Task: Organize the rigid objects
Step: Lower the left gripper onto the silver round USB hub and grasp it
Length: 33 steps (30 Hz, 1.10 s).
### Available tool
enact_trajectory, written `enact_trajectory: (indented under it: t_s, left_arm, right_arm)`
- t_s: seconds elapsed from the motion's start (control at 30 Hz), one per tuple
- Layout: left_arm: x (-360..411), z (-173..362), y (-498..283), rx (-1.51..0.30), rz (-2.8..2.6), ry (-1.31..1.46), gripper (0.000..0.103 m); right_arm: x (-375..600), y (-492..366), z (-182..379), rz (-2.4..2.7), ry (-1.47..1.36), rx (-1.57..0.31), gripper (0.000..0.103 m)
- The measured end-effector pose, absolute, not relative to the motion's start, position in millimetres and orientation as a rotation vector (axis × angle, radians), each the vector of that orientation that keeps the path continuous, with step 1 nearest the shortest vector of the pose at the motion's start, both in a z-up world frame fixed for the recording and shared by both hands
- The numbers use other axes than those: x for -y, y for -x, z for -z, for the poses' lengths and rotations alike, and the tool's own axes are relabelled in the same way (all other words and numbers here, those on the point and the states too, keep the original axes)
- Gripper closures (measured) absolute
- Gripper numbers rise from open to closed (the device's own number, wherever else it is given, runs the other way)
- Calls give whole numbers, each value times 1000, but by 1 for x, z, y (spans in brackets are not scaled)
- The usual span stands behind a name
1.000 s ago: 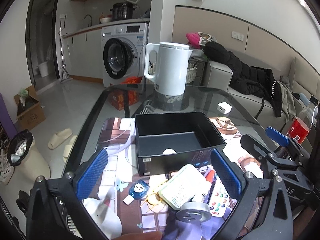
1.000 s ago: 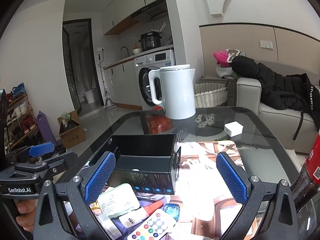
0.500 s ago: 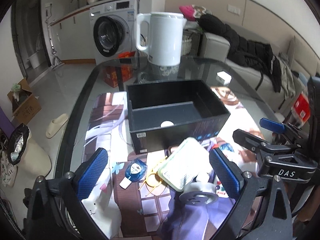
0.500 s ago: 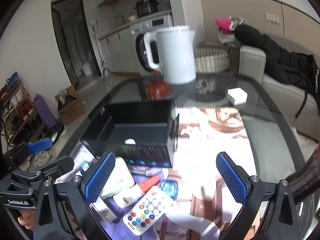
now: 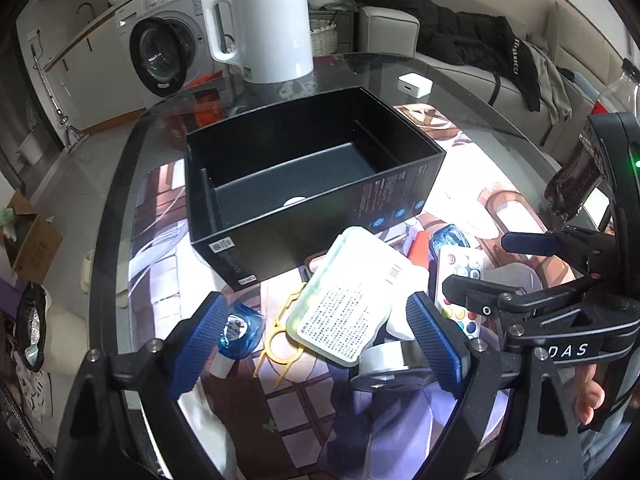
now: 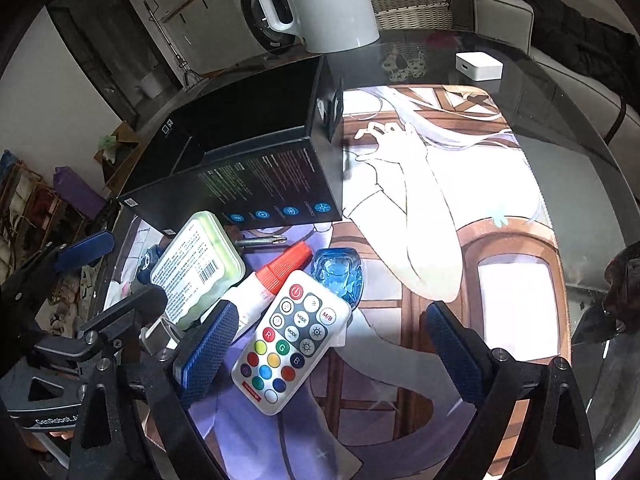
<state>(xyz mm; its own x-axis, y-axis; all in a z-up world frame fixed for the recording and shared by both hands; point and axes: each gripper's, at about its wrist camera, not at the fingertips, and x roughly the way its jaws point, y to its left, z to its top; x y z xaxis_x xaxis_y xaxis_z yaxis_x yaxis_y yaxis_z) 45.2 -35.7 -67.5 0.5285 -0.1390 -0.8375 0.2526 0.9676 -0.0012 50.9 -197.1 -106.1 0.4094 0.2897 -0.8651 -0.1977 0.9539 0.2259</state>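
A black open box stands on the picture mat, with a loose pile in front of it. My left gripper hangs tilted down over the pile, jaws closing. A pale green case lies between its blue pads, which do not press on it. A yellow plastic tool, a blue round item and a tape roll lie beside the case. My right gripper is closing too, over a white remote with coloured buttons, and does not touch it. A red-capped glue bottle and a blue glass piece lie next to the remote.
A white kettle stands behind the box on the glass table, with a small white charger to its right. A dark bottle stands at the right edge. Bare mat stretches right of the box. A hand holds the right gripper's handle.
Both grippers have sunk and tipped down toward the pile in front of the box, so the items now fill the views. The pads of both stand slightly closer together.
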Motion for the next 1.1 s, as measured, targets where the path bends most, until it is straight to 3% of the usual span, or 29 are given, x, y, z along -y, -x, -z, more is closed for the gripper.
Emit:
enact_trajectory:
  t_s: [0.93, 1.1]
  left_arm:
    - [48, 79, -16, -1076, 265, -91, 12]
    - [47, 84, -11, -1088, 258, -111, 19]
  right_arm:
    - [199, -34, 109, -312, -102, -1134, 7]
    - [200, -32, 109, -310, -108, -1131, 8]
